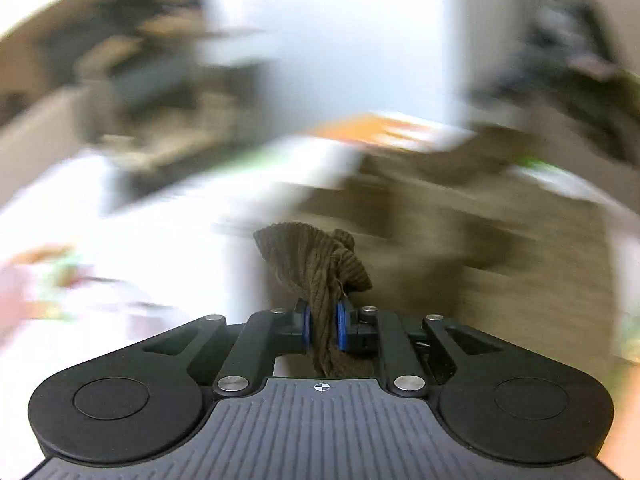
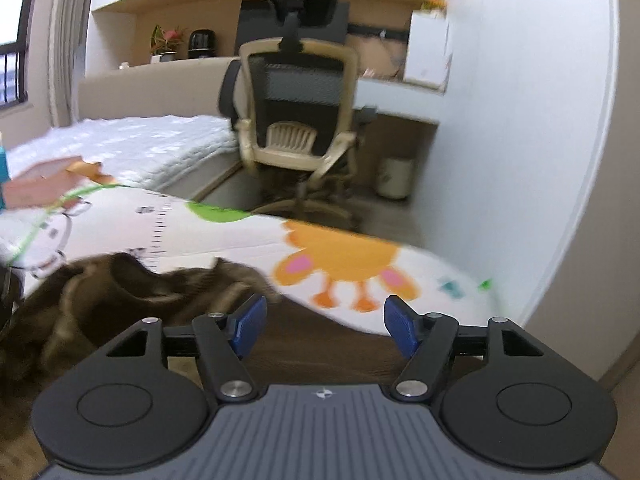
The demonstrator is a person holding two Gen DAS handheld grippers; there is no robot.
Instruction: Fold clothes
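A brown ribbed garment [image 1: 316,264] is bunched between the blue pads of my left gripper [image 1: 322,326], which is shut on it. Everything behind it in the left wrist view is smeared by motion. In the right wrist view the same brown garment [image 2: 120,292] lies rumpled at lower left, over a white mat with cartoon prints [image 2: 224,236]. My right gripper [image 2: 325,326] hovers just right of the garment's edge, open, with nothing between its blue pads [image 2: 250,322].
An office chair [image 2: 296,120] stands beyond the mat, beside a desk with a small white bin [image 2: 394,178] under it. A bed with a white quilt [image 2: 132,144] lies at the left. A wall runs down the right side. Wooden floor shows under the gripper.
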